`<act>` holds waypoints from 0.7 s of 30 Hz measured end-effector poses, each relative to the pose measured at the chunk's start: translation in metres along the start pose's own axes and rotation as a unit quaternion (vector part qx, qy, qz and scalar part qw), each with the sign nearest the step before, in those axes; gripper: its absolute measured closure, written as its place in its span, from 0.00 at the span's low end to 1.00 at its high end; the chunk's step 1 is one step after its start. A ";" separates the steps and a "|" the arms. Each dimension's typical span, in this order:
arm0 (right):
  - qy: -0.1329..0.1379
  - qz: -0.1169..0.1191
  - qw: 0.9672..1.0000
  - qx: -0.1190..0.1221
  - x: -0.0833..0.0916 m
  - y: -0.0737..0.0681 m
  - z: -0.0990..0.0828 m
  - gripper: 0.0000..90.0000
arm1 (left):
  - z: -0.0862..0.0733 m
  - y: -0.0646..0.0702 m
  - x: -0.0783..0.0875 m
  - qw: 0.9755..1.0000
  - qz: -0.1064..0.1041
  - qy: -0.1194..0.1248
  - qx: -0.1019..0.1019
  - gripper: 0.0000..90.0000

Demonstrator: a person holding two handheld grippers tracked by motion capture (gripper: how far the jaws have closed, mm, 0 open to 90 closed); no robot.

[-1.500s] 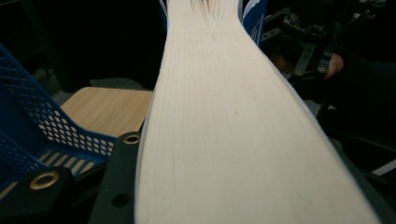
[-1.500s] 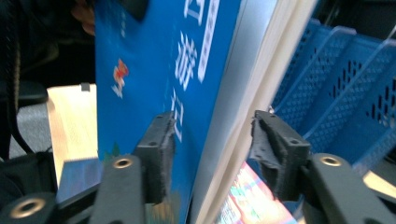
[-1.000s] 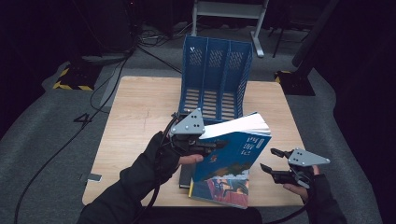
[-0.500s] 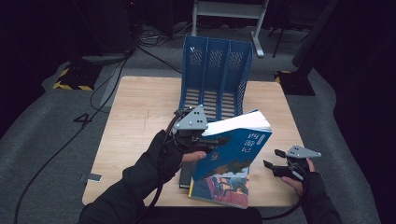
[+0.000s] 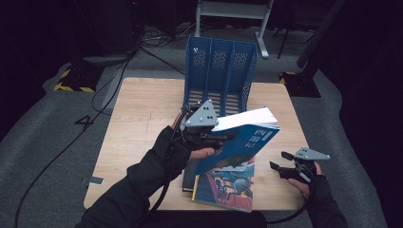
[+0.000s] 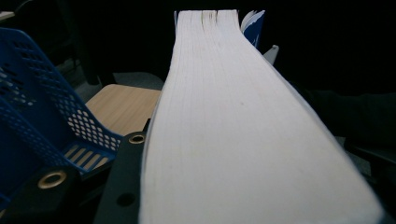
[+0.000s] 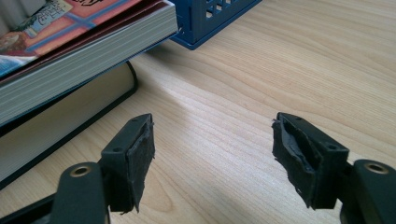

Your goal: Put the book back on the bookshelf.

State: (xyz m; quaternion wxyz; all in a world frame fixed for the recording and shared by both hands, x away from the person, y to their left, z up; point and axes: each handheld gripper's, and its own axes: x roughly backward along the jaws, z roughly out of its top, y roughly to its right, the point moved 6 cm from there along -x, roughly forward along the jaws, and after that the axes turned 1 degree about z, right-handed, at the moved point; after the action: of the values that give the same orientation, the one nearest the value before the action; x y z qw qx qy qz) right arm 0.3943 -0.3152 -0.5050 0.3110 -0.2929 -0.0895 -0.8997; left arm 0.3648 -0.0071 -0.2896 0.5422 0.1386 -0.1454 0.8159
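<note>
My left gripper [image 5: 215, 136] is shut on a thick book with a blue cover [image 5: 244, 141]. It holds the book tilted in the air above the table's middle. In the left gripper view the book's white page edge [image 6: 233, 116] runs away from me between the jaws. Under it lies a stack: a colourful book [image 5: 227, 184] on top of a dark-covered book [image 5: 188, 176]. My right gripper [image 5: 279, 160] is open low over the table near its front right corner. Its pads [image 7: 140, 156] stand wide apart over bare wood, with the stack [image 7: 60, 70] to the left.
A blue three-slot file rack [image 5: 219, 71] stands at the back middle of the wooden table [image 5: 142, 114]; its perforated wall [image 6: 32, 116] is close beside the left gripper and its base [image 7: 210, 18] lies ahead of the right one. Dark floor, cables and a metal stand surround the table.
My right gripper has sunk toward the tabletop, jaws still wide. The left gripper and the blue book have hardly moved.
</note>
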 end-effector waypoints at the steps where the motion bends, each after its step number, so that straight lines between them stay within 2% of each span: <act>1: 0.001 0.000 1.000 -0.002 0.000 0.000 0.000 0.34 | 0.001 -0.002 0.001 1.000 0.003 -0.001 0.000 0.68; 7: 0.001 -0.002 1.000 -0.008 0.001 0.003 -0.001 0.34 | 0.008 -0.020 0.014 0.999 0.037 0.005 0.002 0.68; 14: 0.002 -0.008 1.000 -0.008 0.001 0.005 -0.002 0.34 | 0.008 -0.046 0.029 0.996 0.089 0.000 0.008 0.68; 17: 0.004 -0.014 1.000 -0.004 0.000 0.006 -0.002 0.34 | 0.006 -0.053 0.033 0.995 0.098 0.000 0.013 0.67; 21: -0.008 -0.010 1.000 -0.002 -0.004 0.005 -0.006 0.34 | 0.002 -0.072 0.046 0.992 0.118 0.008 0.033 0.67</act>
State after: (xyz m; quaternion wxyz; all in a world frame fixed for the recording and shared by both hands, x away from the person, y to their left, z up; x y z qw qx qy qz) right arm 0.3971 -0.3196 -0.5120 0.3009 -0.2995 -0.0928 -0.9006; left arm 0.4142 0.0577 -0.2638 0.4384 0.1315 -0.1290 0.8797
